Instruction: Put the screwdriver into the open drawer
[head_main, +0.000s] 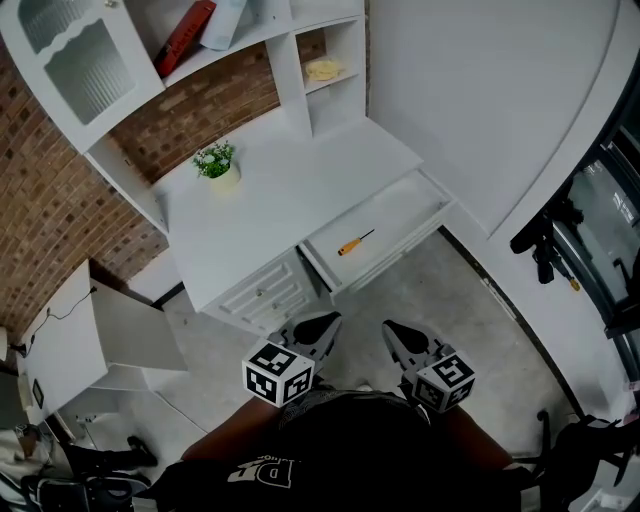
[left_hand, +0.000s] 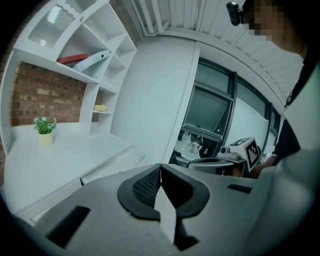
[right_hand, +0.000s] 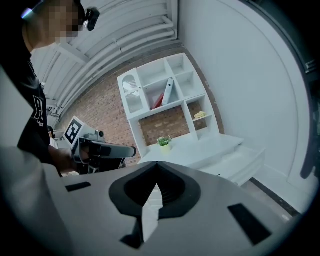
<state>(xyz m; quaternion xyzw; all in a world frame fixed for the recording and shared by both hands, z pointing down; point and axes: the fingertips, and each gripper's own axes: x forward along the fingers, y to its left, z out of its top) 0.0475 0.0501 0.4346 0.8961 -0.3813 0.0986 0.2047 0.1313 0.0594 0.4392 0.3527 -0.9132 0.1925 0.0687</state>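
The orange-handled screwdriver (head_main: 355, 243) already lies inside the open drawer (head_main: 405, 212) below the white counter (head_main: 290, 190). The left tool (head_main: 316, 327) and right tool (head_main: 399, 338) hang near the person's waist, well apart from it, both closed on nothing. The job looks done to me.

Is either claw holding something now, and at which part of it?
Nothing is held. The left claw and right claw are shut and empty; the screwdriver lies in the open drawer.
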